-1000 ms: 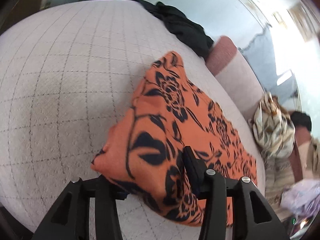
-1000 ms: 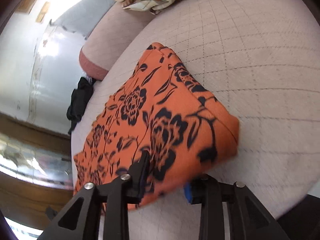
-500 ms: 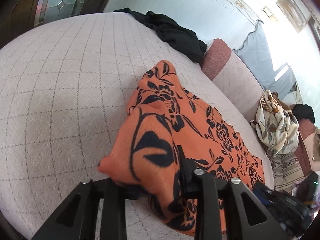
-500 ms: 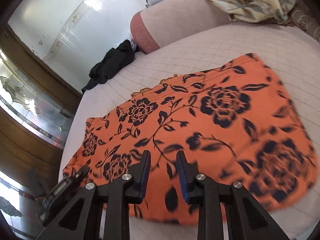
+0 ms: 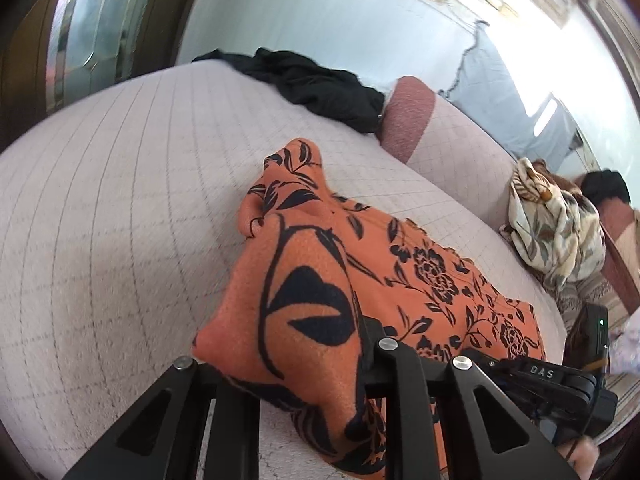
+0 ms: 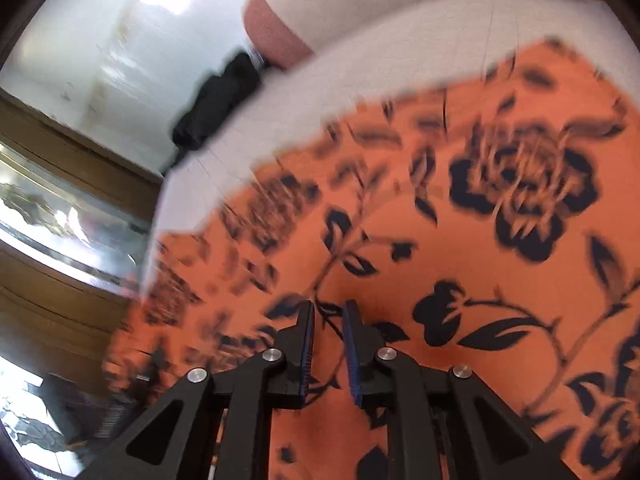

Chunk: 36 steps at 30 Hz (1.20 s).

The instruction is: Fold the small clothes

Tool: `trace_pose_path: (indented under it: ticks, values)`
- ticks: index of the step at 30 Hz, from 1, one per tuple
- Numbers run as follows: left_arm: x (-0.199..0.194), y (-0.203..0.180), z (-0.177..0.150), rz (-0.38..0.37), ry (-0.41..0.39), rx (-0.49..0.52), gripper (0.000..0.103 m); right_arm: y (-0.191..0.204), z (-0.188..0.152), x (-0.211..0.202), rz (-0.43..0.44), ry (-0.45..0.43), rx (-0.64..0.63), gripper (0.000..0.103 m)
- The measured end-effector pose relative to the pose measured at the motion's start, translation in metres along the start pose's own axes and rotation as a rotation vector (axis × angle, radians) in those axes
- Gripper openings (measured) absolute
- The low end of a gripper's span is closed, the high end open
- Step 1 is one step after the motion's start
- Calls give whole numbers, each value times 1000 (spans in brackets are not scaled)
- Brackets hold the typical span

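An orange garment with a black flower print lies on a quilted pale sofa seat. My left gripper is shut on a bunched fold of the garment and holds it lifted above the seat. My right gripper hovers close over the flat part of the garment, its blue-padded jaws nearly together with a narrow gap and nothing between them. The right view is blurred by motion. The right gripper's body also shows at the lower right of the left wrist view.
A black garment lies at the far end of the seat beside a pink bolster. A cream leaf-print cloth is heaped at the right. A wood and glass cabinet stands beyond the seat.
My right gripper let go of the garment's corner, shut most of the way and moved low over the flat cloth. My left gripper has kept its hold and lifted its fold higher.
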State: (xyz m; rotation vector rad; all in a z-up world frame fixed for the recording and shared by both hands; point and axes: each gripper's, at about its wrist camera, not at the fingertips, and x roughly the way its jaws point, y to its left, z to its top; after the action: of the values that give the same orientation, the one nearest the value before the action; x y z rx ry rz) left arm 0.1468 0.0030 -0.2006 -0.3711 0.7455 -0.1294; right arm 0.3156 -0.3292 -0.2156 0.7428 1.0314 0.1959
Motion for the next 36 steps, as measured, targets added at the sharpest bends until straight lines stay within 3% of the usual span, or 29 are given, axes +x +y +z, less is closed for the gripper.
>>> trace_pose_path:
  ticks: [3, 6, 9, 12, 13, 15, 16, 19, 21, 25, 30, 34, 36]
  values:
    - [-6, -15, 3, -1, -21, 78, 20, 2, 5, -3, 22, 27, -29, 16]
    - [-15, -39, 4, -6, -47, 174, 20, -15, 10, -8, 111, 65, 69, 16]
    - [-21, -69, 6, -40, -55, 243, 20, -19, 16, -19, 143, 55, 73, 18]
    - [-23, -102, 3, -78, -35, 309, 19, -26, 25, -37, 229, 43, 62, 19]
    - [-21, -113, 0, -86, -26, 332, 19, -32, 29, -43, 274, 38, 77, 25]
    - [-17, -137, -7, -100, -8, 377, 19, -44, 35, -51, 345, 29, 119, 56]
    - [-13, -149, -12, -110, 2, 400, 19, -53, 39, -55, 400, 21, 157, 82]
    - [2, -180, -31, -133, 46, 467, 19, -71, 48, -63, 532, 19, 221, 84]
    - [16, -198, -49, -136, 96, 520, 19, -84, 55, -63, 565, 34, 257, 84]
    - [41, -210, -74, -109, 186, 570, 19, -98, 74, -51, 592, 82, 303, 84]
    - [41, -216, -82, -81, 175, 652, 19, -106, 103, -23, 549, 153, 298, 83]
    - [42, -219, -82, -69, 180, 666, 19, -78, 110, -7, 466, 171, 210, 83]
    - [44, -225, -86, -55, 174, 687, 19, -65, 109, 2, 383, 169, 144, 76]
